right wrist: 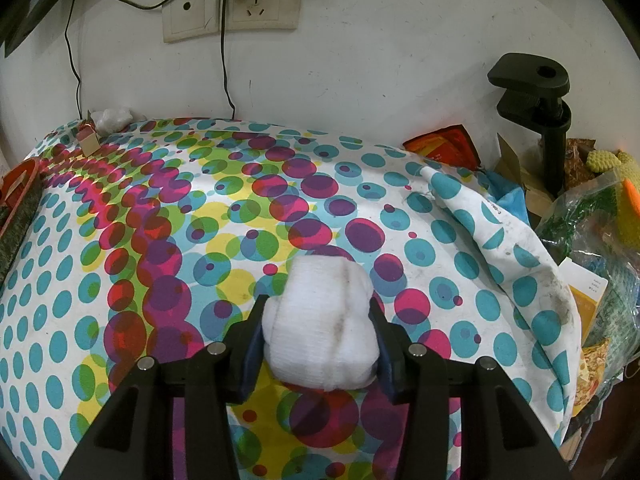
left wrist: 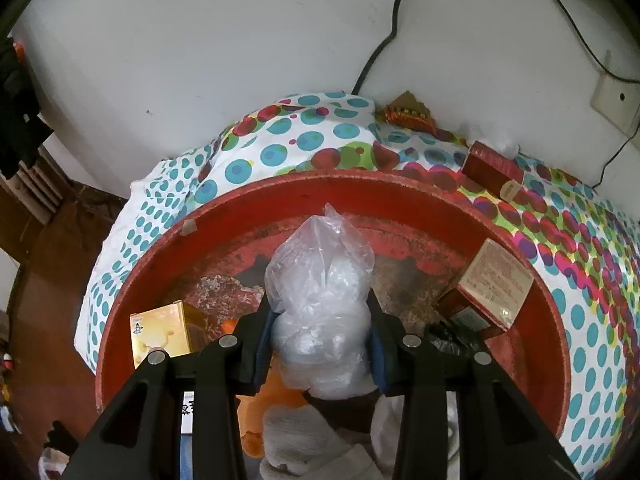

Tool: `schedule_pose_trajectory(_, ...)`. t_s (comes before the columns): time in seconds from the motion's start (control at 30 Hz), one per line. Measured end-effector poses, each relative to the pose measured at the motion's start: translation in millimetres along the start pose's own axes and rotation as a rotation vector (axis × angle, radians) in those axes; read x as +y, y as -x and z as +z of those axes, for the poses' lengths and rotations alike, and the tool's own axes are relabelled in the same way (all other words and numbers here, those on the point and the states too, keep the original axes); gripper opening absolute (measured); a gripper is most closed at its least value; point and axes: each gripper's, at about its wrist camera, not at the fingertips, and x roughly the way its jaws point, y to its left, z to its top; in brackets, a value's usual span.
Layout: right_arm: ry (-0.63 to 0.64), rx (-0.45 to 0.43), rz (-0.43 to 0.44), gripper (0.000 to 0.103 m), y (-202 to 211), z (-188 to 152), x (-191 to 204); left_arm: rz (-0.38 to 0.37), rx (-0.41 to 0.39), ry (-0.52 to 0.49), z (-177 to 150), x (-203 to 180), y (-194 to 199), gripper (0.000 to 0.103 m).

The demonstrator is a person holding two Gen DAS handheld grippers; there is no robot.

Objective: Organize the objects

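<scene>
- Left wrist view: the left gripper (left wrist: pixel 320 336) is clamped on a clear plastic bag (left wrist: pixel 320 300), crumpled and knotted at the top, its blue pads pressing both sides. The bag hangs over a round red basin (left wrist: pixel 168 236).
- Only this view shows inside the basin. Its floor is worn, with paint flaked off in grey patches.
- A glossy gold box (left wrist: pixel 162 336) stands against the basin's left wall. A tan-topped carton (left wrist: pixel 496 284) leans against its right wall.
- Below the bag lie an orange plastic piece (left wrist: pixel 260 412) and a white knitted cloth (left wrist: pixel 304 444), partly hidden by the jaws.
- Beyond the basin, a dark red box (left wrist: pixel 492 168) lies on the dotted tablecloth (left wrist: pixel 280 140), near a white wall with black cables.
- Right wrist view: the right gripper (right wrist: pixel 320 336) holds a rolled white sock (right wrist: pixel 320 328), soft, ribbed and faintly stained, squeezed between its pads just above the cloth.
- Only this view shows the open tablecloth (right wrist: pixel 160 240): white fabric printed with teal, pink, green and yellow circles, bunched into a fold at the right.
- A sliver of the basin's red rim (right wrist: pixel 20 184) shows at the far left edge.
- A double wall socket (right wrist: pixel 232 8) with a black plug sits on the white wall.
- At right, a black clamp stand (right wrist: pixel 536 96) rises beside clutter: an orange packet (right wrist: pixel 444 146), a yellow knitted toy (right wrist: pixel 612 164) and a clear bag of green material (right wrist: pixel 592 216).
</scene>
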Motion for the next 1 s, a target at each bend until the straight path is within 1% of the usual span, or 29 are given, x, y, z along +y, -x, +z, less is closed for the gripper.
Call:
schedule_pose_trajectory(0.1, 0.001, 0.000, -0.003, 0.047, 0.1, -0.3, 1.0, -0.003, 0.005, -0.004, -2.0, -1.0, -0.5, 0.040)
schedule_pose_trajectory(0.17, 0.000, 0.000, -0.003, 0.047, -0.1, -0.1, 2.1, -0.007, 0.006, -0.003, -2.9, -0.8, 0.8, 0.045)
schedule_pose_trajectory(0.23, 0.000, 0.000, -0.004, 0.047, -0.2, 0.0, 3.6, -0.009, 0.001, -0.004, -3.7, -0.6, 3.5, 0.060)
schedule_pose_trajectory(0.27, 0.000, 0.000, -0.005, 0.047, 0.0, -0.6, 1.2, -0.007, -0.009, -0.007, -4.1, -1.0, 5.9, 0.063)
schedule_pose_trajectory(0.3, 0.000, 0.000, -0.005, 0.047, -0.2, -0.1, 3.3, -0.003, -0.019, -0.015, -4.5, -1.9, 8.4, 0.069)
schedule_pose_trajectory(0.33, 0.000, 0.000, -0.006, 0.047, -0.1, -0.1, 3.2, 0.003, -0.027, -0.025, -4.8, -3.3, 11.0, 0.072)
schedule_pose_trajectory(0.63, 0.000, 0.000, -0.010, 0.048, 0.2, -0.1, 0.9, 0.020, -0.071, -0.066, -11.7, -7.1, 39.0, 0.080)
schedule_pose_trajectory(0.7, -0.001, 0.000, -0.010, 0.048, 0.1, -0.3, 1.8, 0.024, -0.084, -0.077, -16.4, -7.9, 47.4, 0.080)
schedule_pose_trajectory(0.77, 0.000, 0.000, -0.013, 0.048, 0.2, -0.8, 0.9, 0.024, -0.096, -0.083, -22.3, -8.2, 57.0, 0.082)
schedule_pose_trajectory(0.83, 0.000, 0.000, -0.013, 0.048, -0.1, -0.5, 3.4, 0.017, -0.103, -0.081, -29.8, -7.5, 66.6, 0.086)
schedule_pose_trajectory(0.9, -0.002, 0.000, -0.012, 0.048, -0.2, -0.7, 4.2, 0.014, -0.113, -0.077, -39.4, -7.2, 77.1, 0.088)
schedule_pose_trajectory(1.0, -0.002, 0.000, -0.014, 0.048, 0.4, -0.9, 6.1, 0.025, -0.136, -0.078, -55.3, -6.1, 92.1, 0.091)
